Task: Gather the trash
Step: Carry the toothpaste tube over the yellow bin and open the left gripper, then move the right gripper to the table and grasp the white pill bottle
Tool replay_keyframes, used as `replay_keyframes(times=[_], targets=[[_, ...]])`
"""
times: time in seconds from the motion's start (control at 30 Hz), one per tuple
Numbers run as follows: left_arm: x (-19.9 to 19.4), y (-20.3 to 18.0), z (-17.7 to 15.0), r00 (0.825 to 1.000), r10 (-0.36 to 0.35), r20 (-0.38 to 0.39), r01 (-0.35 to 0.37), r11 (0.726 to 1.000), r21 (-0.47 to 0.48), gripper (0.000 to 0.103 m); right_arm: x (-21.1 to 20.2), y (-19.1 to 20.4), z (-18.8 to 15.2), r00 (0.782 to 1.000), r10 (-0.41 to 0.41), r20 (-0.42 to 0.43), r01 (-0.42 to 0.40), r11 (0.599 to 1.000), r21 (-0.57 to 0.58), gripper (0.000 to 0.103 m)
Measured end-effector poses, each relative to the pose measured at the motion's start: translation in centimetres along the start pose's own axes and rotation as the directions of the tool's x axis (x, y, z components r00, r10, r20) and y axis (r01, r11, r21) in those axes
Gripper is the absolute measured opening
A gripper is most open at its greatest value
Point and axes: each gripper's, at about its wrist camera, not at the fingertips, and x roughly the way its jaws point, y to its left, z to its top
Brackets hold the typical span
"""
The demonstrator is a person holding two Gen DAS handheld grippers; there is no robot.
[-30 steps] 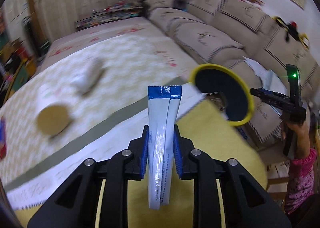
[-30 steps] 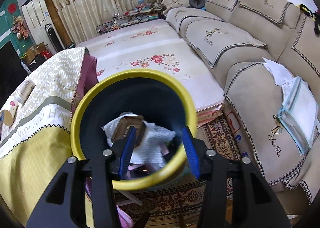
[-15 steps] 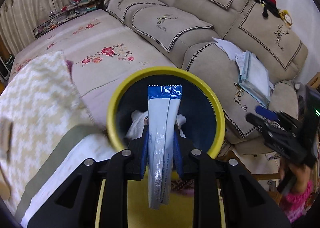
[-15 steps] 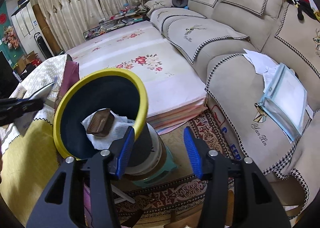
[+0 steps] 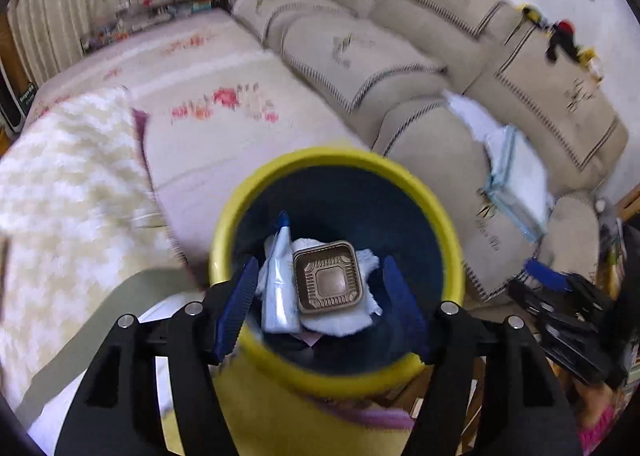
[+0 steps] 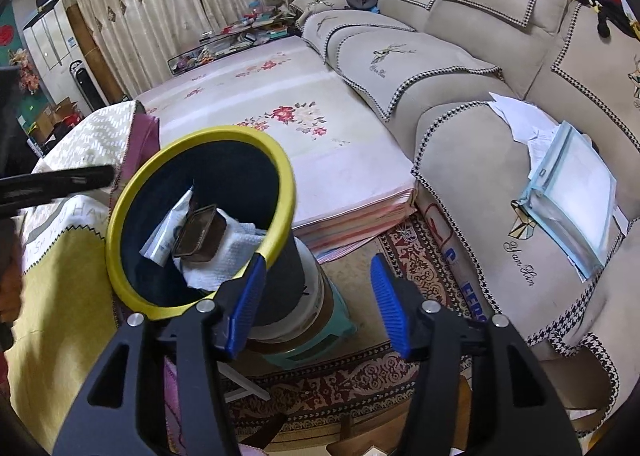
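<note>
Now, in the left wrist view, the left gripper (image 5: 320,304) is hanging over the yellow-rimmed bin (image 5: 448,224), its jaws having just been opening and standing wide with nothing between the pads. The sachet (image 5: 280,280) is lying inside the bin, touching a brown tray (image 5: 328,278) that is resting on a white cloth (image 5: 348,320). At the right edge the right gripper (image 5: 560,296) is showing, blurred.

In the right wrist view, the right gripper (image 6: 318,300) is hovering just right of the bin (image 6: 284,196), jaws having just been opening, about half apart and gripping nothing. The sachet (image 6: 170,226) is leaning against the bin's left wall beside the tray (image 6: 198,232).
</note>
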Motion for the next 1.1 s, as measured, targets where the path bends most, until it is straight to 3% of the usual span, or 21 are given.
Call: replay_keyframes(times=[0.1,0.2,0.37,0.47,0.6,0.77,0.9,1.0,1.1], targets=[[-5.9,0.7,-2.8,0.991,0.044,0.124,-0.047,0.999,0.022,0.087,0.4,1.1,0.2,1.000,0.011,-0.005,-0.012,1.000,-0.019,0.053],[-10.3,2.4,-5.9,0.980,0.072,0.187,-0.074,0.997,0.003,0.090,0.7,2.9,0.6,0.999,0.033,-0.006,-0.034,0.999,-0.040,0.054],[-15.5,8.7,-12.2,0.964,0.162,0.210,-0.136,0.982,-0.134,0.091,1.3,7.5,1.4,0.996,0.087,-0.014,-0.088,0.990,-0.108,0.054],[-17.9,13.0,-15.9,0.943,0.261,0.209,-0.208,0.947,-0.246,0.091,1.5,11.0,2.2,0.992,0.124,-0.019,-0.126,0.980,-0.152,0.054],[-20.4,19.3,-20.6,0.897,0.403,0.179,-0.315,0.870,-0.379,0.091,1.3,16.9,3.5,0.981,0.194,-0.027,-0.195,0.955,-0.222,0.055],[-21.5,25.0,-24.2,0.853,0.498,0.155,-0.382,0.798,-0.465,0.091,1.2,24.9,4.8,0.960,0.277,-0.052,-0.279,0.908,-0.314,0.059],[-21.3,27.6,-25.7,0.857,0.495,0.141,-0.371,0.784,-0.497,0.091,1.8,31.5,5.6,0.936,0.342,-0.079,-0.343,0.845,-0.410,0.061],[-21.2,28.2,-25.8,0.871,0.470,0.144,-0.344,0.792,-0.504,0.091,2.8,35.4,6.2,0.912,0.392,-0.117,-0.400,0.791,-0.463,0.065],[-20.9,27.8,-25.7,0.869,0.470,0.153,-0.345,0.799,-0.493,0.091,4.1,39.1,6.9,0.903,0.406,-0.140,-0.414,0.739,-0.531,0.070]])
